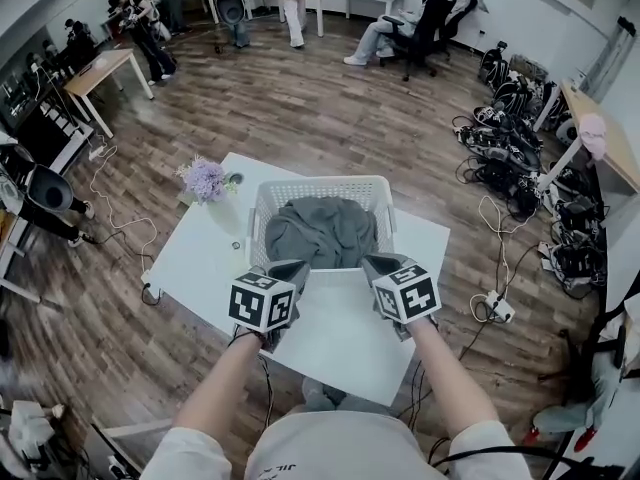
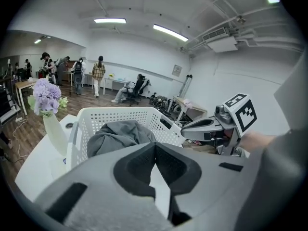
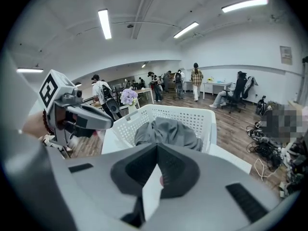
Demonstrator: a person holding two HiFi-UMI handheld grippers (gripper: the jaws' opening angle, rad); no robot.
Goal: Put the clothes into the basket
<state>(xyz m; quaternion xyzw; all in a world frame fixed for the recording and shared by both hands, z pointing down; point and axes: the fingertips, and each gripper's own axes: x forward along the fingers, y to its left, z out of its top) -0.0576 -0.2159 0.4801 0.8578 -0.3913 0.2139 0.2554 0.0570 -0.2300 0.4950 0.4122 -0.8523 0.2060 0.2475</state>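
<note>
The grey clothes (image 1: pixel 320 230) lie heaped inside the white basket (image 1: pixel 262 200), which stands on the white worktop (image 1: pixel 340 338). The bundle mounds up about level with the rim, and from my side I cannot tell whether a fold hangs over the near wall, because my own tools cover it.

The fingers of my left gripper (image 1: pixel 288 268) are closed together with nothing between them, and those of my right gripper (image 1: pixel 378 265) are the same. Both hover just at the basket's near rim, side by side and tilted down toward the cloth.

I judge the load is in and what remains is a clean finish. To do it well, I should draw both grippers straight back toward me and a little up, so the closed tips snag no cloth and do not drag the light basket across the worktop. If a fold does trail over the near wall, I would open one pair of fingers, pinch that fold alone and tuck it into the middle of the heap.

The vase of purple flowers (image 1: pixel 207 183) stands just beside the basket's left wall, so my left gripper should not swing outward.
</note>
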